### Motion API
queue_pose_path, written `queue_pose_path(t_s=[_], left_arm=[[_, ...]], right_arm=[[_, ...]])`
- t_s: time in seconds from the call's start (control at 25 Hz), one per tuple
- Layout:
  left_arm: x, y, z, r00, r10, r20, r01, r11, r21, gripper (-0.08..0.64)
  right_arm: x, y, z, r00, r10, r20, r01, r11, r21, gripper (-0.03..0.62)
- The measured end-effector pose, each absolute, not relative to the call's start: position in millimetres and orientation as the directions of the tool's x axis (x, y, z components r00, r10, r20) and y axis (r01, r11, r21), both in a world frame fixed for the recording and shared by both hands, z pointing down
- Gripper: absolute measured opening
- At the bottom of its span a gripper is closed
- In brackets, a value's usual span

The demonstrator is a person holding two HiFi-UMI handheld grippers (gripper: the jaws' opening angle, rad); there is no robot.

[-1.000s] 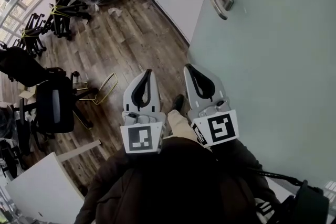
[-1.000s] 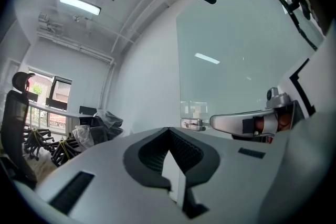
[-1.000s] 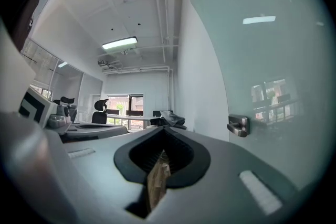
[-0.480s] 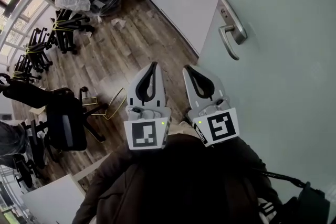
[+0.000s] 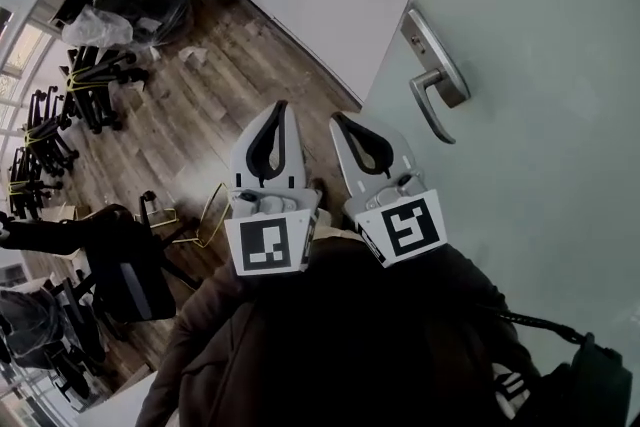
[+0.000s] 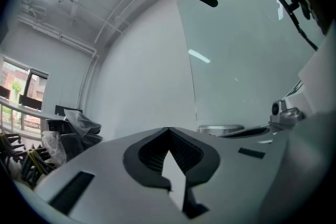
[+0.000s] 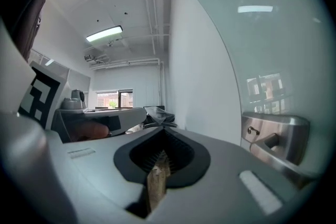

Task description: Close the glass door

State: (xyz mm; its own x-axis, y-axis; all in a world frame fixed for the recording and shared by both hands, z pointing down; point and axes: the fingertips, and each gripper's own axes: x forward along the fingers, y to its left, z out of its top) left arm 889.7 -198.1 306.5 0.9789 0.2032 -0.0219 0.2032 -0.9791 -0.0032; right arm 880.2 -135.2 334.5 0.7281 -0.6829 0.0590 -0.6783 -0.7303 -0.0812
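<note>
Frosted glass door [image 5: 540, 25] is faced with left hand-held gripper [image 5: 279, 107] and right hand-held gripper [image 5: 338, 118] closed on nothing; its lever handle [image 5: 438, 65] is best gripped squarely by the right.

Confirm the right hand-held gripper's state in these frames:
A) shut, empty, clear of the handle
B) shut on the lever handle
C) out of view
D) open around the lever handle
A: the right hand-held gripper has its jaws together with nothing between them, and the lever handle sits apart from it, up and to its right on the glass door.
</note>
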Motion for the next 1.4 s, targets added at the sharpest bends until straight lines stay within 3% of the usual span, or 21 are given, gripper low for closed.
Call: queue_pose_path(t_s=[0.56, 0.8, 1.04, 1.4], left_arm=[[964.7, -137.2, 275.2, 0.92, 0.381, -0.089, 0.386, -0.921, 0.046, -0.003], [958.8, -95.6, 282.6, 0.887, 0.456, -0.075, 0.458, -0.888, 0.026, -0.003], [954.6, -81.6, 291.5, 0.87, 0.49, -0.046, 0.491, -0.871, 0.012, -0.003], [934.9, -83.0, 293.7, 0.881, 0.473, -0.035, 0.473, -0.881, -0.009, -0.003]], right_arm=[[938.0, -37.2, 246.3, 0.859, -0.507, -0.064, -0.497, -0.859, 0.125, 0.011], [926.4, -7.3, 293.0, 0.865, -0.5, 0.04, -0.501, -0.859, 0.107, 0.08], [929.5, 2.2, 352.3, 0.861, -0.482, 0.166, -0.496, -0.866, 0.062, 0.083], [915.3, 5.8, 382.4, 0.848, -0.475, 0.236, -0.508, -0.855, 0.104, 0.081]])
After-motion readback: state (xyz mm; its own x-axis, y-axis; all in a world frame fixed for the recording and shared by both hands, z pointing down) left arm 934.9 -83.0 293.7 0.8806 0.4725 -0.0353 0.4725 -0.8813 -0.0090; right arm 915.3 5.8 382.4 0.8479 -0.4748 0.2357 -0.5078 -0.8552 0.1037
